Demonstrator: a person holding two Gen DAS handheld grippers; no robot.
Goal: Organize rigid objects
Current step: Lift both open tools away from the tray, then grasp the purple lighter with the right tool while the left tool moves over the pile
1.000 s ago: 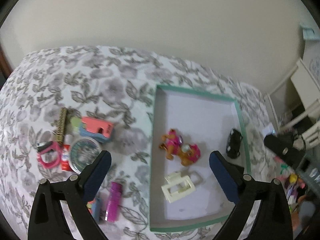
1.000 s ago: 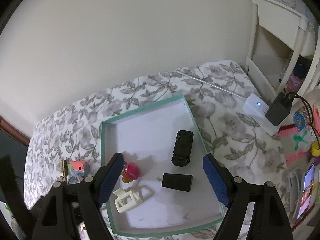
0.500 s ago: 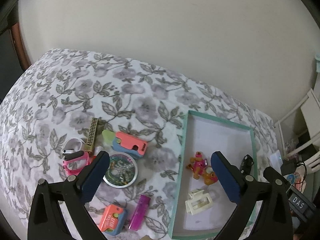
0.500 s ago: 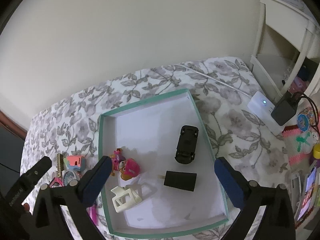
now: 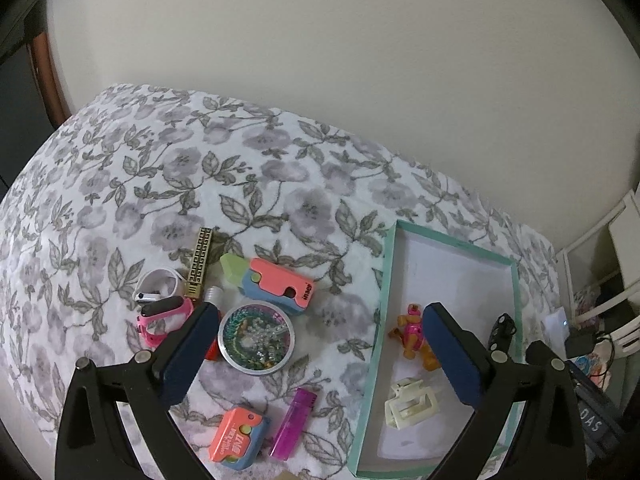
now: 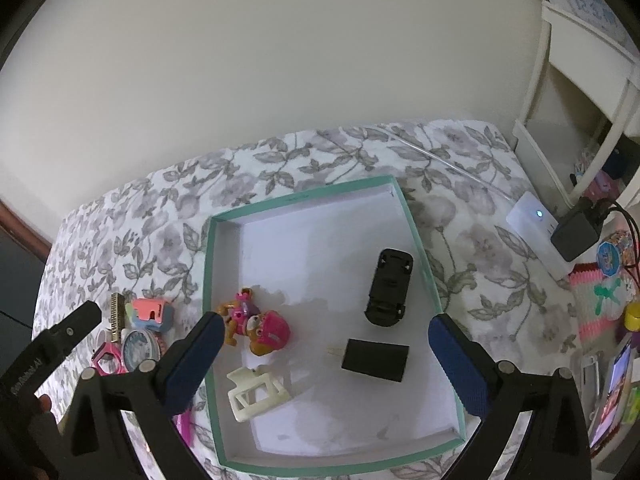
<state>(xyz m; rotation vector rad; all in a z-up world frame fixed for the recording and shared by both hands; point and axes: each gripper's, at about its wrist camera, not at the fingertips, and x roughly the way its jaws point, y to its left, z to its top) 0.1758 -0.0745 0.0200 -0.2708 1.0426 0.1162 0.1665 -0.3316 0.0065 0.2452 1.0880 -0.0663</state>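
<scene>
A teal-rimmed white tray [image 6: 416,232] lies on the floral cloth. Inside it are a black toy car [image 6: 390,286], a black plug adapter [image 6: 376,360], a white hair clip [image 6: 258,394] and a pink toy dog [image 6: 260,326]. My right gripper [image 6: 324,332] hangs open above the tray, holding nothing. My left gripper [image 5: 316,332] is open and empty over the cloth left of the tray [image 5: 384,304]. Loose items lie there: a round tin [image 5: 257,339], a pink-blue cutter [image 5: 280,286], a gold bar [image 5: 199,261], a pink watch [image 5: 164,318], a purple lighter [image 5: 294,422] and an orange box [image 5: 238,432].
A white power strip [image 6: 536,224] with a black charger plugged in lies right of the tray. Behind it stands a white shelf [image 6: 580,80]. A phone [image 6: 612,392] and small coloured items sit at the far right. A plain wall backs the cloth.
My left gripper has swung left, from over the tray to the pile of loose items. The right gripper's jaws have spread wider above the black adapter lying in the tray.
</scene>
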